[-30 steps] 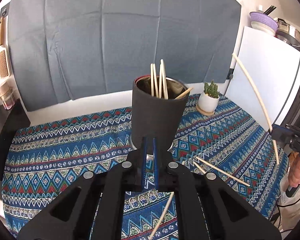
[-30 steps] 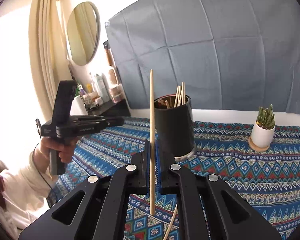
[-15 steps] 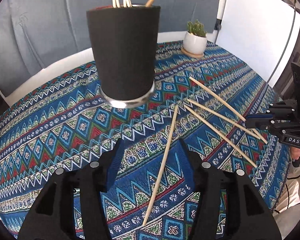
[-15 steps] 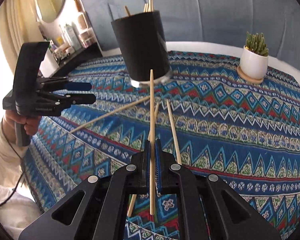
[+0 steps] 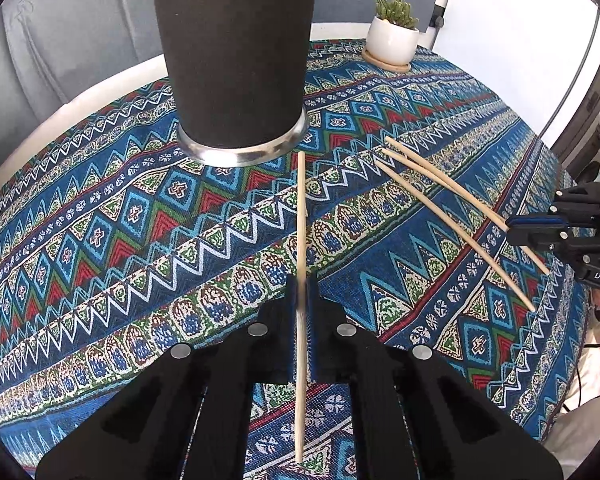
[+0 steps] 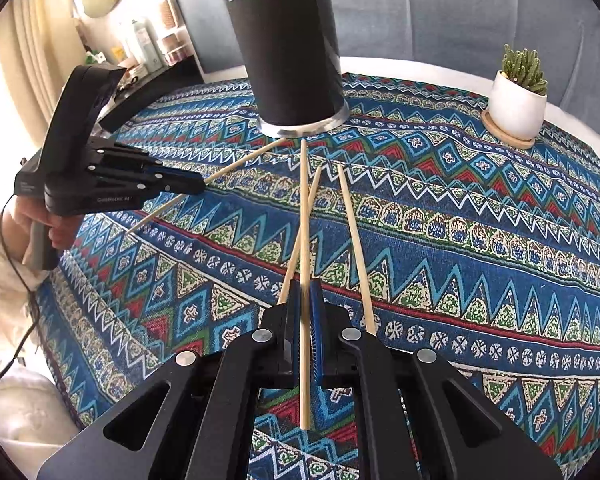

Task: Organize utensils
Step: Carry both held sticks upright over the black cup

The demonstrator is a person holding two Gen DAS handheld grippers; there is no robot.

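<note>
Each tool is clamped shut on one chopstick, the left tool (image 5: 303, 300) on its chopstick (image 5: 301, 216) and the right tool (image 6: 305, 304) on another (image 6: 305, 216), both aimed at twelve o'clock toward the black holder (image 6: 290, 52) on the table (image 6: 480, 240), probably for dropping in upright.

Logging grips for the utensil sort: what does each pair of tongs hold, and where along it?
Left tongs: a chopstick, past mid-length. Right tongs: another chopstick, also past mid-length.

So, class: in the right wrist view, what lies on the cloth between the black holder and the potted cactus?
Only bare patterned cloth lies between the black holder and the potted cactus, shown in the right wrist view.
</note>
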